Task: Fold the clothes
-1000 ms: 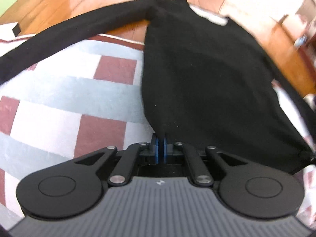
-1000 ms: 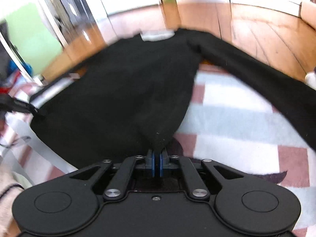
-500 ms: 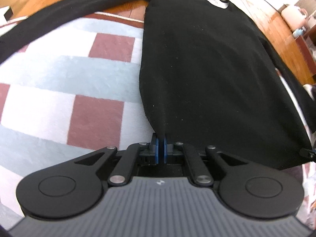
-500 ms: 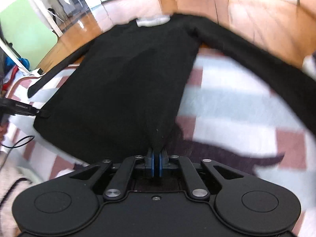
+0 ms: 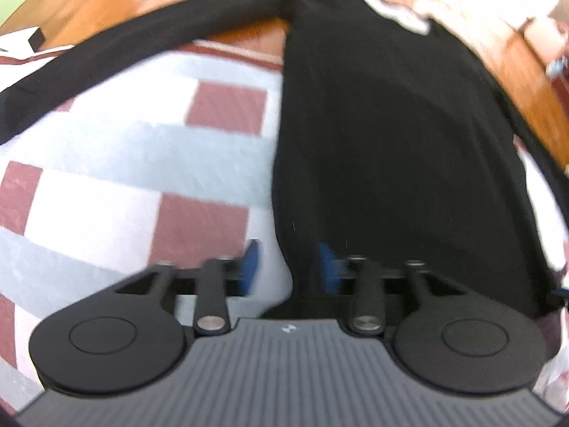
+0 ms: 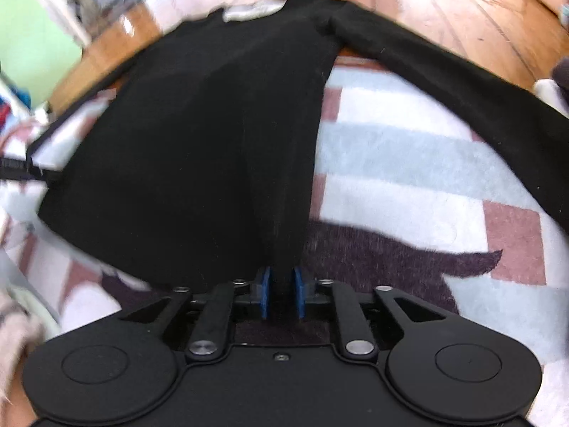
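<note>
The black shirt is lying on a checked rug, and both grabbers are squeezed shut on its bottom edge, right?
Not quite. The black shirt does lie on the checked rug, but the left gripper has its jaws wide apart, as the left wrist view shows. The right gripper also looks slightly open around the hem.

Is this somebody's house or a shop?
Probably a room at home: a black long-sleeved top lies spread on a soft checked blanket, perhaps a bed, with wooden flooring beyond.
</note>
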Tool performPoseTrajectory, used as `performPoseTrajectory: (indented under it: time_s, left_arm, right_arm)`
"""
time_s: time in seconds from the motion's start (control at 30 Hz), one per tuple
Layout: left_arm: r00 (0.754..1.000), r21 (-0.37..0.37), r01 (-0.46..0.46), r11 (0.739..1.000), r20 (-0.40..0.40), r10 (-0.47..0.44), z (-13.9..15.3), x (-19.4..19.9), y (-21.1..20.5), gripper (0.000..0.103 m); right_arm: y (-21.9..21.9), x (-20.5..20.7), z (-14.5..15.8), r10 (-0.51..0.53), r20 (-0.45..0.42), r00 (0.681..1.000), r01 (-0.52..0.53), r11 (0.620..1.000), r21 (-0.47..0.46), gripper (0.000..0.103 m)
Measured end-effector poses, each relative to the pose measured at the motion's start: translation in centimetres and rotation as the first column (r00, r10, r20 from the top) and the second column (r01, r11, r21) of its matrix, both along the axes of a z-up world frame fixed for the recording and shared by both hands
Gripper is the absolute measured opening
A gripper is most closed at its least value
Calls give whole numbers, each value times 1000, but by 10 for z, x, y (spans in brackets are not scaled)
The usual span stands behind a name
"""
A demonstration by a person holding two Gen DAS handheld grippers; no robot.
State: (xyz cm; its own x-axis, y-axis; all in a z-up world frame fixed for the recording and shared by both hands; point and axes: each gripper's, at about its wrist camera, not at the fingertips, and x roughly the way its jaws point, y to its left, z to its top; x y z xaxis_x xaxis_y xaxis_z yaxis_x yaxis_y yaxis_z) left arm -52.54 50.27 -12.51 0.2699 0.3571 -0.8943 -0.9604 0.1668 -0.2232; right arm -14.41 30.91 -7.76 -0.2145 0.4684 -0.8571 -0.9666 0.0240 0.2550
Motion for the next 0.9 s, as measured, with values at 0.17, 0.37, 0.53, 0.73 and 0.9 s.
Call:
performPoseTrajectory:
  time_s: [0.17,0.37,0.53,0.73,0.9]
  left_arm:
    - [990,19,-132,991,48,131,5,-32,9,53]
    - [937,93,-345,934,93,337,17,-97,18,87]
    - [852,128,-521,844,135,506,20,-175,34,87]
    - [760,158,-646,747,44,648,5,-217,69,87]
    - [765,180,-640,747,57,642,-8,-212,101,87]
  right_arm:
    - [8,1,25,-77,37,996,74,993,95,47]
    - [28,-9,30,-66,83,994,53,988,146,49]
    - [57,-28,38,48,151,987,-74,983,170,49]
    - [118,-60,49,197,161,967,-228,952,203,50]
    - [166,-94,62,312,98,945,-327,916,231,60]
